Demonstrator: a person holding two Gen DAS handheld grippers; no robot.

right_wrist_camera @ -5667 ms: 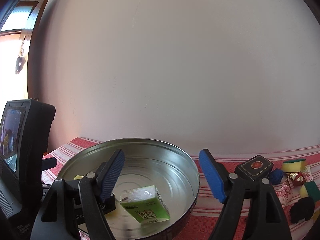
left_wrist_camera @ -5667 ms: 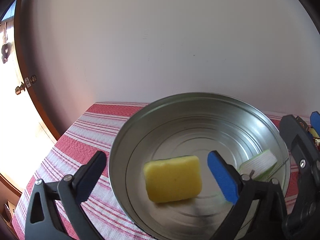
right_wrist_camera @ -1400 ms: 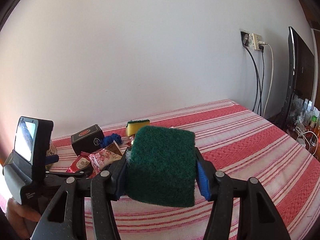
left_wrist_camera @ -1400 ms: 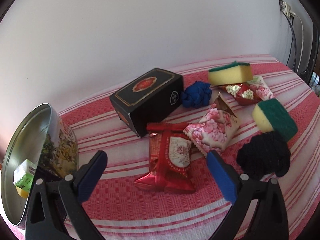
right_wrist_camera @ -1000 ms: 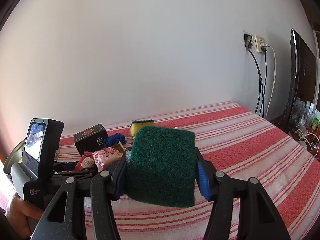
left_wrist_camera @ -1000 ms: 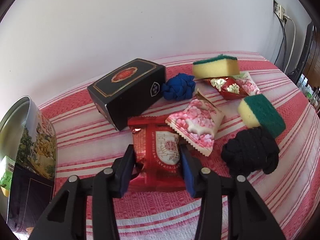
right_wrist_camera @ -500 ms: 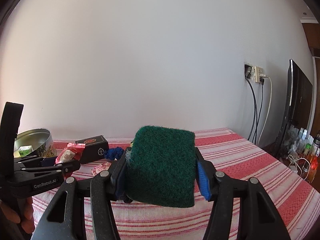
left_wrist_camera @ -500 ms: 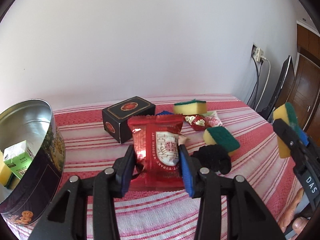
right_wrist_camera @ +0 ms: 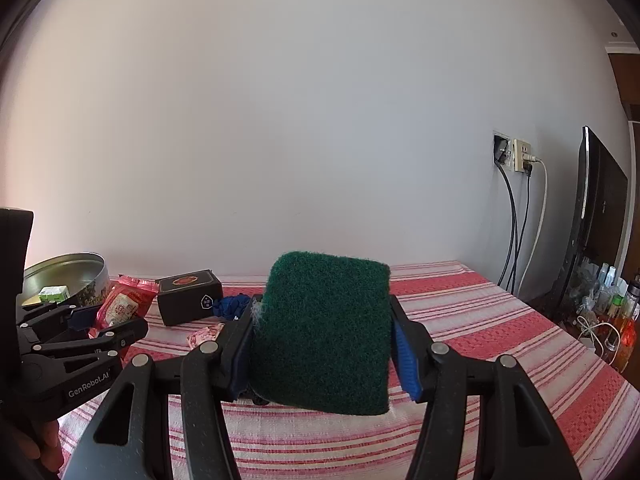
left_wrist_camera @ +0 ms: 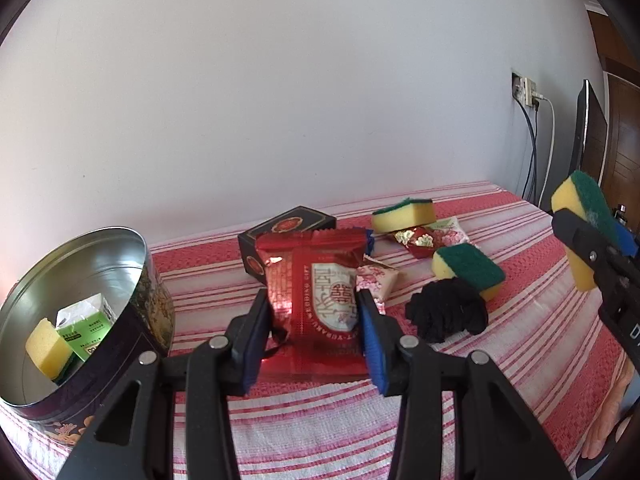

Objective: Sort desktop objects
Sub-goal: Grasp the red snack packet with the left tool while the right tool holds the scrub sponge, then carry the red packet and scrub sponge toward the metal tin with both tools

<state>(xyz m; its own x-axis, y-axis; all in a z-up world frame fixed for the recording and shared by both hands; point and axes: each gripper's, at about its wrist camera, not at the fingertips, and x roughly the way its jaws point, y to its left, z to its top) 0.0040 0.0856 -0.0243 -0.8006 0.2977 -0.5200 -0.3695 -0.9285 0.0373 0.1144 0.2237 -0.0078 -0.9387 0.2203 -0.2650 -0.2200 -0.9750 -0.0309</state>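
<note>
1. My left tongs [left_wrist_camera: 316,320] were clenched on the red snack packet [left_wrist_camera: 316,280], held upright and lifted clear of the tabletop [left_wrist_camera: 320,420], its long axis running up from between the pads.
2. My right tongs [right_wrist_camera: 324,344] were clenched on a green-faced sponge [right_wrist_camera: 324,328], also off the tabletop, scouring side toward the camera.
3. The open metal tin [left_wrist_camera: 80,300] stood to the left of the packet, close by, with a yellow sponge [left_wrist_camera: 48,354] and a green carton [left_wrist_camera: 86,332] already inside.
4. I judged the tin to be the goal; my left tongs were the nearer, so the packet needed only a short swing left.
5. Right of the tin, a black box [left_wrist_camera: 286,232], two more sponges [left_wrist_camera: 404,214] and a black cloth bundle [left_wrist_camera: 448,314] lay unsorted.
</note>
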